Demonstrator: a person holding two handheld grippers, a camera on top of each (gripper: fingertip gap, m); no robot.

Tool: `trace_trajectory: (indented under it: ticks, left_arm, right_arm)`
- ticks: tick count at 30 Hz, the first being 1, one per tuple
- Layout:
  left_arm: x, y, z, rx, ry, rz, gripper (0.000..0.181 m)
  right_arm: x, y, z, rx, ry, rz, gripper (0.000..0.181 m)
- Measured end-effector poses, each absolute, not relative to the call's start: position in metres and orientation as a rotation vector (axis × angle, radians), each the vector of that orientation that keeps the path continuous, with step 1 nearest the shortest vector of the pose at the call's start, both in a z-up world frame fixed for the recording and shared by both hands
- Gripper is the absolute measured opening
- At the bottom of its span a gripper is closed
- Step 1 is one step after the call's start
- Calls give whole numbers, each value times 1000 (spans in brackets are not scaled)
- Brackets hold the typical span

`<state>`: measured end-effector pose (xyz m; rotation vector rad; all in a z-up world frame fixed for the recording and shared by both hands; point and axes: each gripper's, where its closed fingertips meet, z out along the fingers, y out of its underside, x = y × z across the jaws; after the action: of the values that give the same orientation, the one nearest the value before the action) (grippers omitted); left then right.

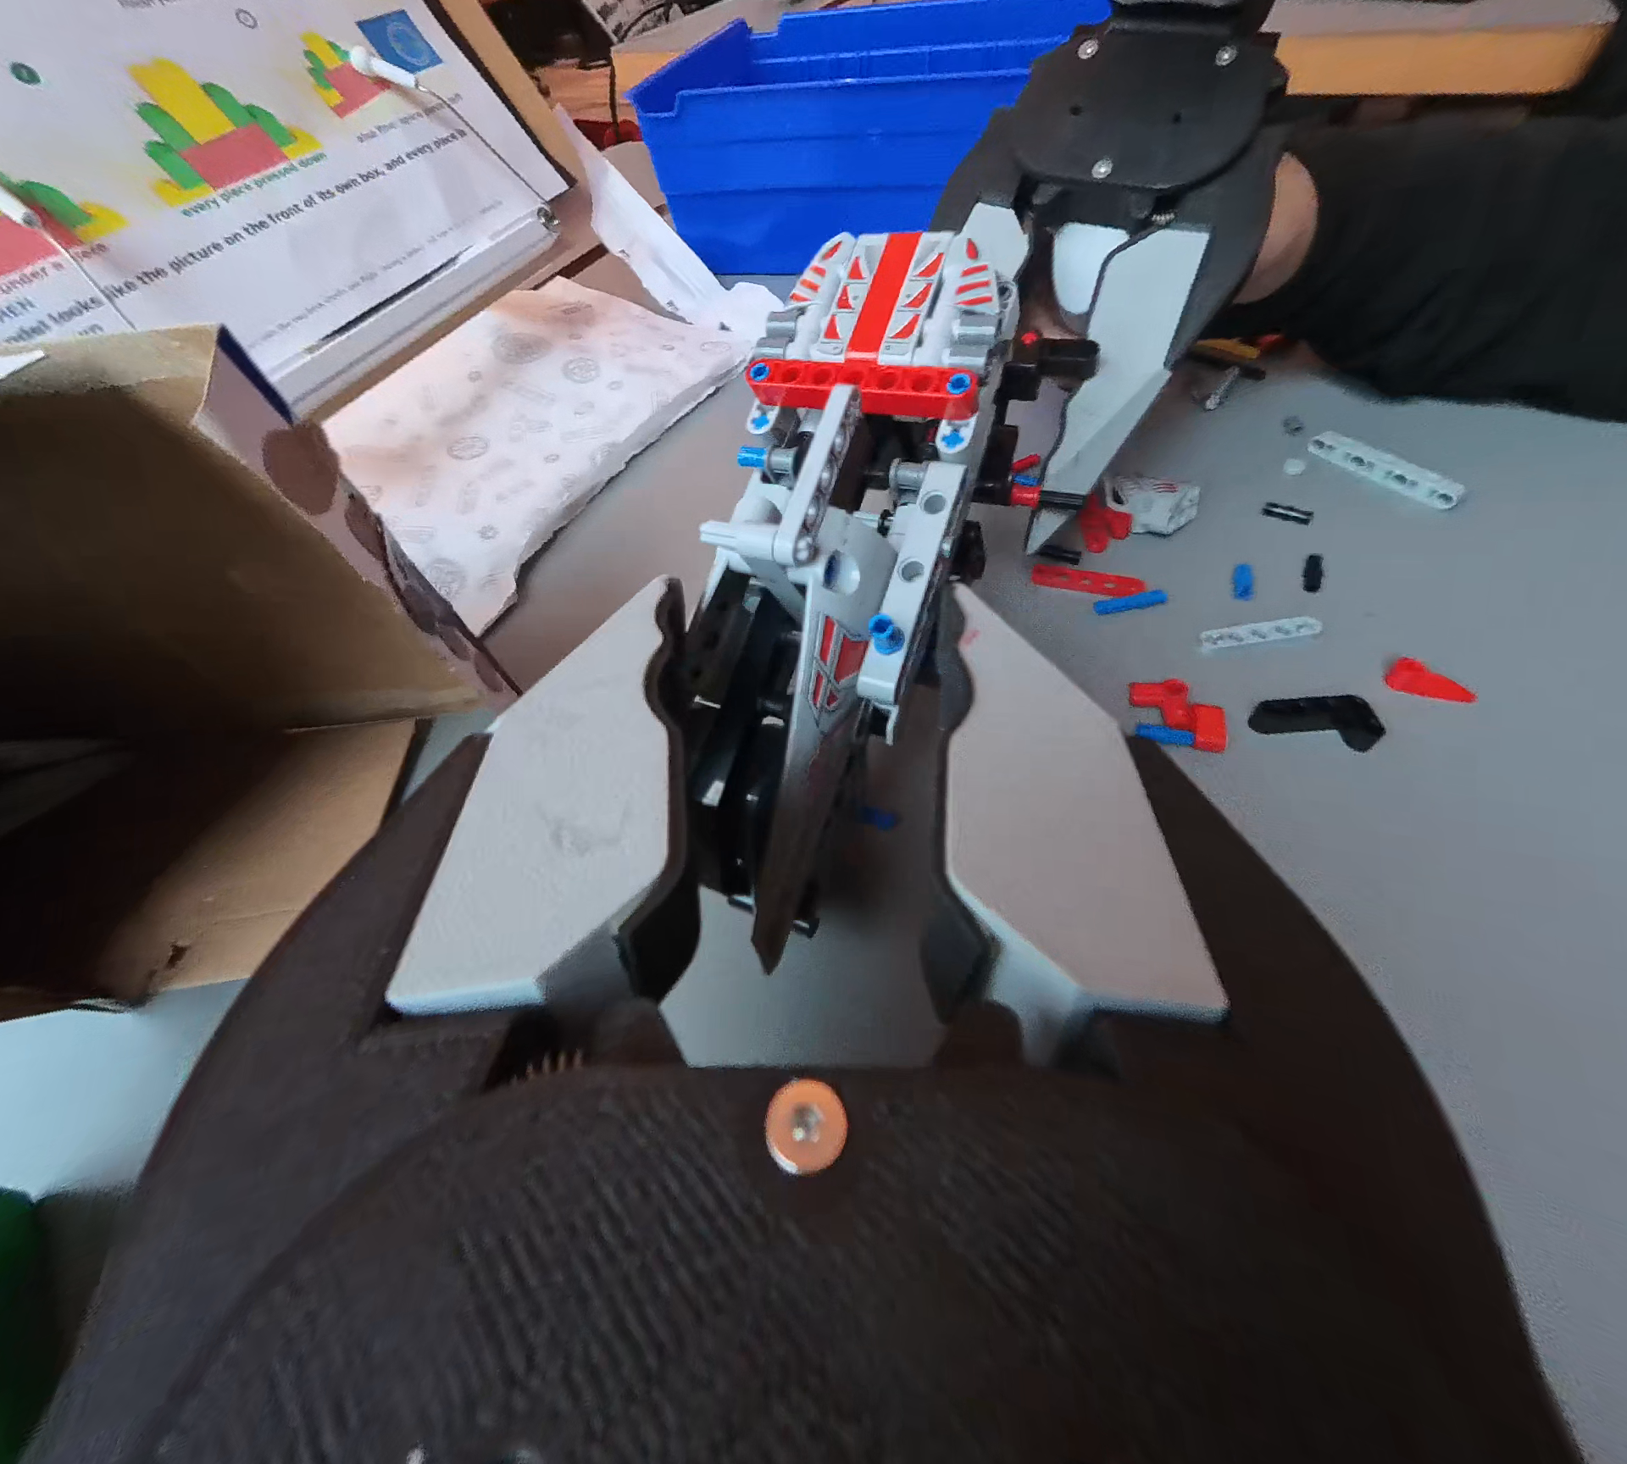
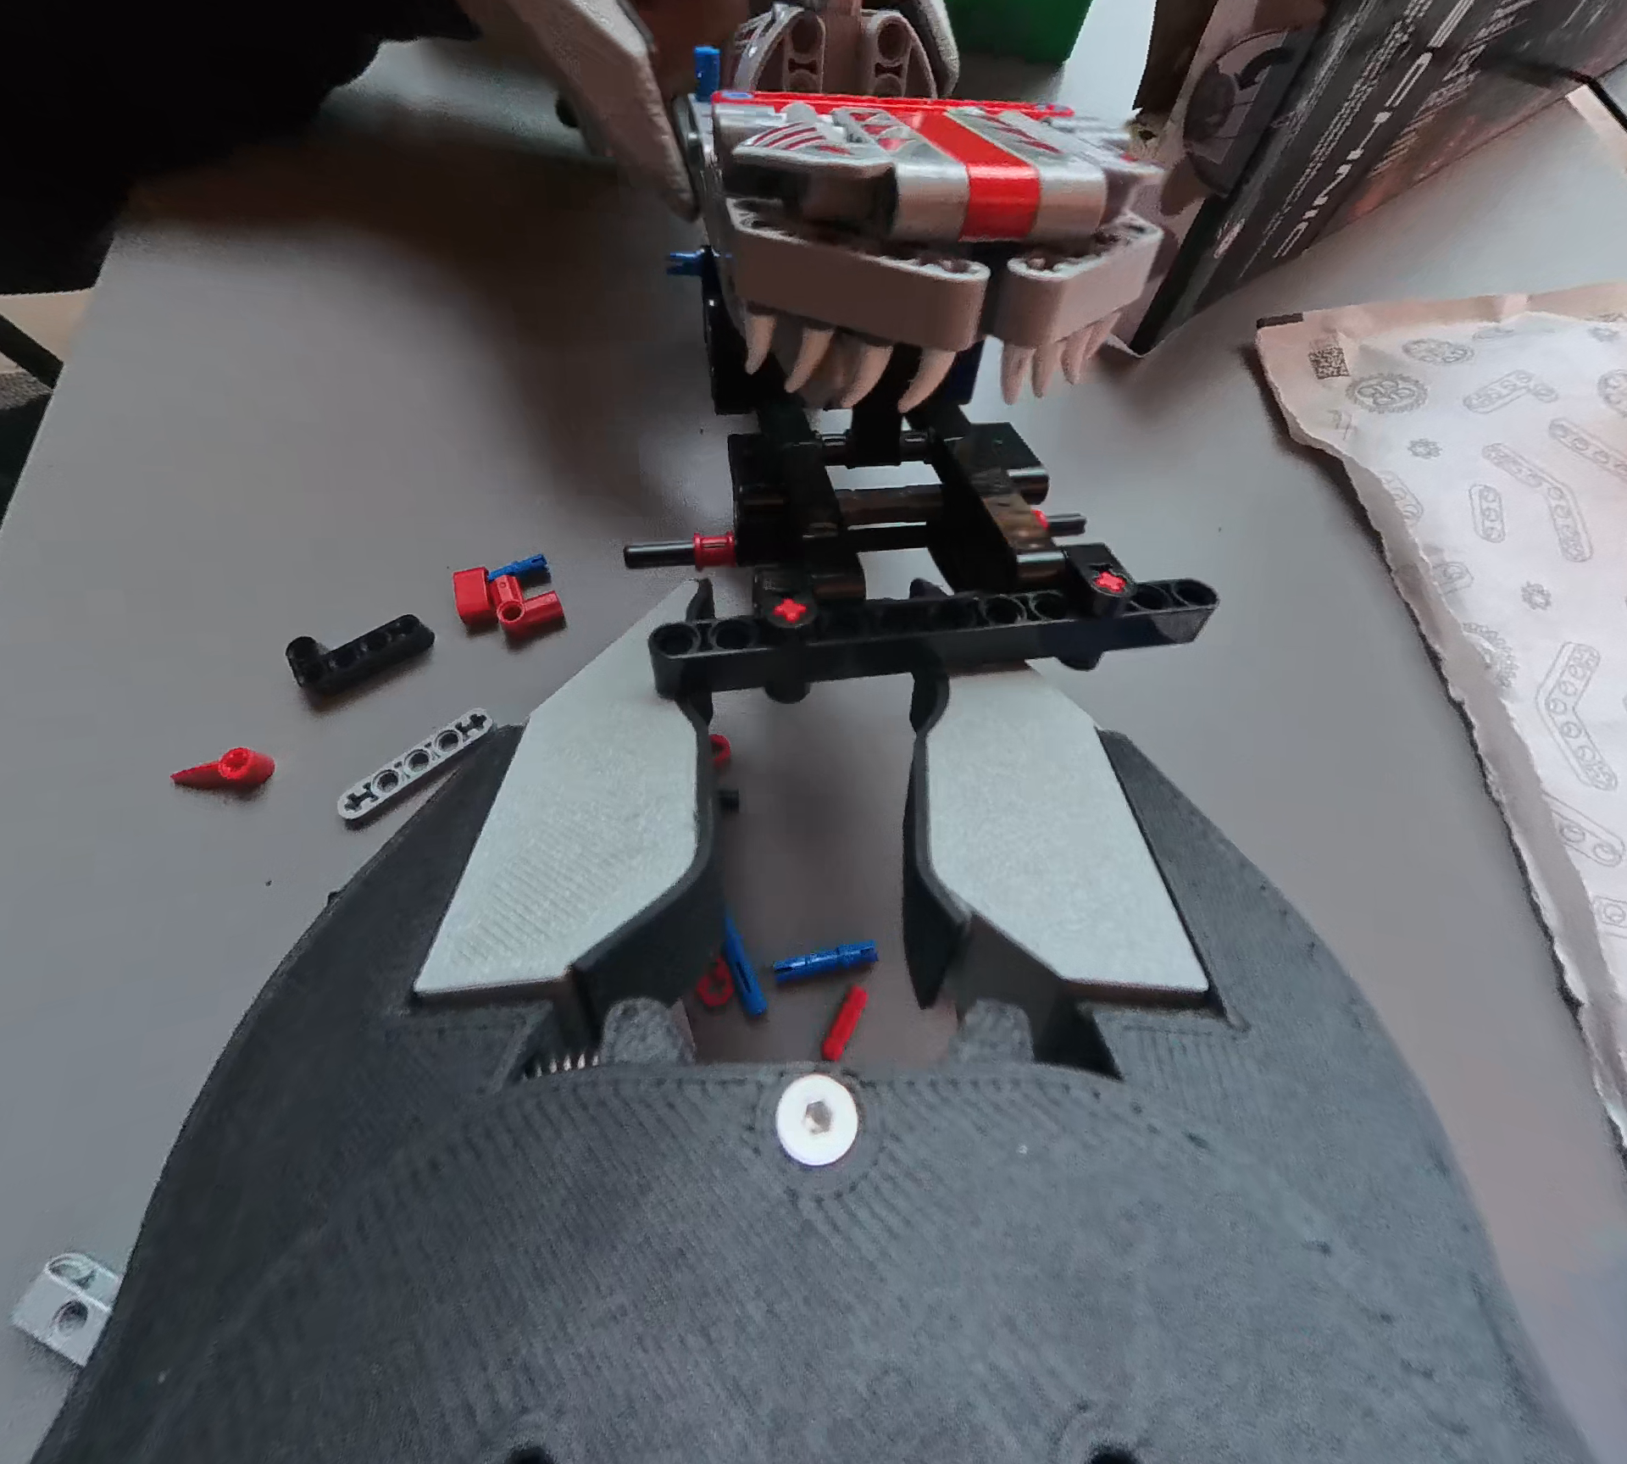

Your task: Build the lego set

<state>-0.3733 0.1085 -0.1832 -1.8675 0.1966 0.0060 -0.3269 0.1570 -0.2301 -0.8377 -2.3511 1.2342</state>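
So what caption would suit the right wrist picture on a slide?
Right gripper clasping the long black holed beam of a grey-and-red toothed Lego model above a grey table.

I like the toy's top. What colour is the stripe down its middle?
Red, on the model, between grey panels; clearest in the left wrist view.

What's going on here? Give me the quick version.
A person with a handheld gripper in each hand is partway through building a Lego vehicle model. The left gripper is clamped on the model's rear end, holding it up off the grey table. The right gripper has its fingers at the long black beam on the model's other end; whether they grip it is unclear. Loose red, blue, black and grey pieces lie scattered on the table.
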Motion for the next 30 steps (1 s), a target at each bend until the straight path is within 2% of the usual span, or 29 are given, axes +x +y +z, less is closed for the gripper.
trace_trajectory:
  ticks: [23, 30]
  left_arm:
    - [-379, 102, -179, -1809, 193, -63, 50]
    - [-386, 99, -177, -1769, 125, -128, 50]
  right_arm:
    - [-324, 154, -216, -806, -2311, 1292, 43]
    - [-319, 149, -190, -898, -2237, 1661, 49]
